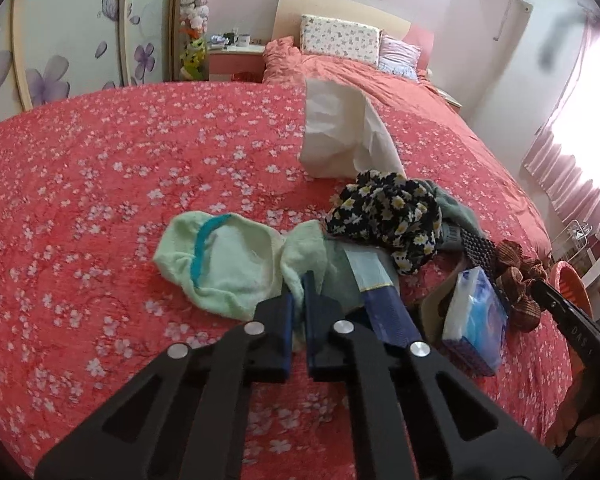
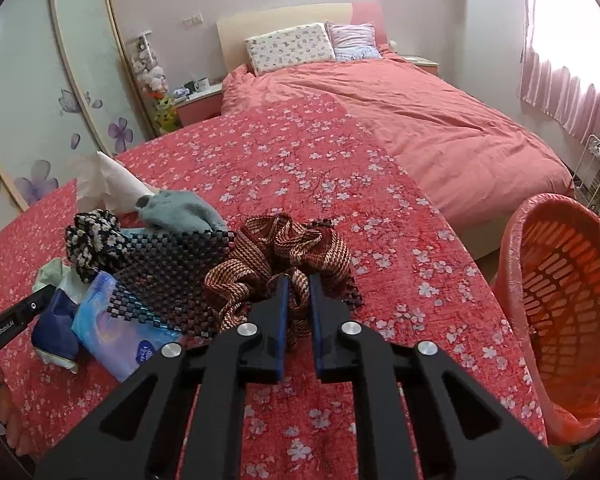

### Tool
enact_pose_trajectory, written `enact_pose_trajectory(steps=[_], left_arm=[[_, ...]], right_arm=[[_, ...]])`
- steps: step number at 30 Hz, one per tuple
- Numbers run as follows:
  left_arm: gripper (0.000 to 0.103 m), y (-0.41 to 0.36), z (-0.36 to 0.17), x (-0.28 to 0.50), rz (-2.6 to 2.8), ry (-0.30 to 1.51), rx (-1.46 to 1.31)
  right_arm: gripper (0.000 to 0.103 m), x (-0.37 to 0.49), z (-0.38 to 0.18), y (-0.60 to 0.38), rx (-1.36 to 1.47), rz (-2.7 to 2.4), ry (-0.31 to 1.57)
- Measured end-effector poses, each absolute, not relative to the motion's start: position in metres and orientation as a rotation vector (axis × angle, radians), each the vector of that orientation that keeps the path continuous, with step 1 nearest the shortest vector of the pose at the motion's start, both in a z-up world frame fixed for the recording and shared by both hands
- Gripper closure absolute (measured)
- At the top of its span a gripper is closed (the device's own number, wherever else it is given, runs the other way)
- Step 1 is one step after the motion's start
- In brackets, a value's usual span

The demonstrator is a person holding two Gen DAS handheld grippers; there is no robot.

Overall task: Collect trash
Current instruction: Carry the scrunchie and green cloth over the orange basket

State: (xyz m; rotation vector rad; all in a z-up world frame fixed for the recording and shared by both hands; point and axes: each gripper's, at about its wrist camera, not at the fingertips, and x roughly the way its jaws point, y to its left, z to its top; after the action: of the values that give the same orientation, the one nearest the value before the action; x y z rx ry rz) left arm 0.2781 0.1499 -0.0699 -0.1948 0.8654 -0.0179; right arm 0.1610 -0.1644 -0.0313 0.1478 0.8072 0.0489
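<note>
left wrist view: the left gripper (image 1: pixel 298 292) has its jaws pinched on the edge of a pale green cloth (image 1: pixel 224 264) lying on the floral red bedspread (image 1: pixel 100 184).
right wrist view: the right gripper (image 2: pixel 299 296) is clamped on what seems a brown woven scrunchie (image 2: pixel 276 252); the red basket (image 2: pixel 560 304) stands beside the bed.

My left gripper (image 1: pixel 298 292) pinches the pale green cloth (image 1: pixel 220 264), hiding the fold behind my pads. My right gripper (image 2: pixel 299 294) covers the near side of the brown woven scrunchie (image 2: pixel 276 252). The orange basket (image 2: pixel 560 280) is cut off at the right edge. The nightstand items (image 1: pixel 232 40) are too small to tell.
</note>
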Motion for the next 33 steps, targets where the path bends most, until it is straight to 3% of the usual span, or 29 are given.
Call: enact_pose_trajectory(steps=[16,33], left_arm=[[0.099,0.163,-0.029,0.255,-0.015,0.774,-0.188],[0.099,0.126,0.032,0.221,-0.108,0.681,-0.18]], right_arm=[[0.095,0.142,-0.003,-0.181,0.178,0.062,0.712],[0.095,0.104,0.03,-0.21,0.195,0.013,0.588]])
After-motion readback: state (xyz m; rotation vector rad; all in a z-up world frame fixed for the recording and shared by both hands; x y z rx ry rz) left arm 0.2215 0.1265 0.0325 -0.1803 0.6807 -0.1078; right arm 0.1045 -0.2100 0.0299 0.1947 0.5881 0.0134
